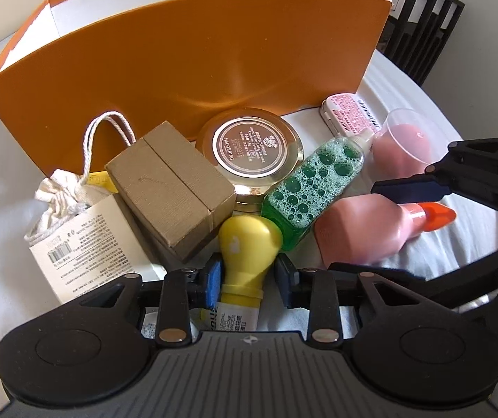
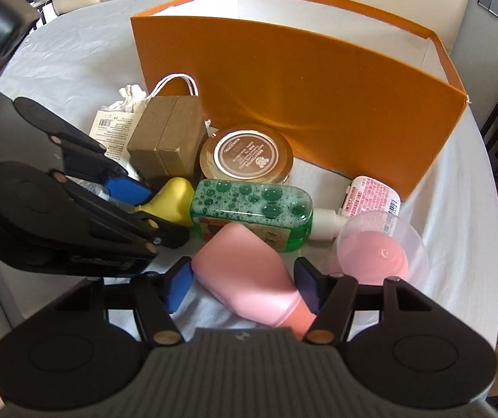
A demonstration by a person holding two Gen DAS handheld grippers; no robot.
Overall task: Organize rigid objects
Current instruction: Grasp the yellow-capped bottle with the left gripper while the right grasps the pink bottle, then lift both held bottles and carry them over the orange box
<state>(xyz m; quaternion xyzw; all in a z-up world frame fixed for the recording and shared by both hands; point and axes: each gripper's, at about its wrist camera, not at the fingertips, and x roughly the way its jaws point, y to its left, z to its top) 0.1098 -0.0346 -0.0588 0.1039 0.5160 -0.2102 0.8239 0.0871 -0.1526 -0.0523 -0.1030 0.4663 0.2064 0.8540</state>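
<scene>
Orange card makes up the big open box (image 1: pixel 186 69) standing at the far side of the white-clothed bench (image 2: pixel 74 55), and the loose things lie crowded against its near wall. The step in hand looks like a double pick: each tool has settled around one item from the pile.

The left tool (image 1: pixel 249 273) has its jaws narrowed around the neck of the yellow-capped tube (image 1: pixel 249 244). The left pad looks to touch the neck, but a slim gap seems to remain at the right one, so the grip reads as almost made, not sure. The right tool (image 2: pixel 245 284) stands half open astride the pink bottle (image 2: pixel 245 271), near its orange cap end; its right pad lies against the bottle's shoulder, the left pad just beside it.

Judging from this, the next move calls for both tools to finish pinching, then lift clear of the green soap bottle (image 2: pixel 252 209), which lies touching both items, and carry them over the box's near wall.

The tube's lower body is cut off behind the left tool's frame, and its print cannot be read whole. The inside floor of the box is hidden by its wall. Behind the brown cardboard box (image 1: pixel 172 188), a cloth pouch (image 1: pixel 60 195) is partly covered.
</scene>
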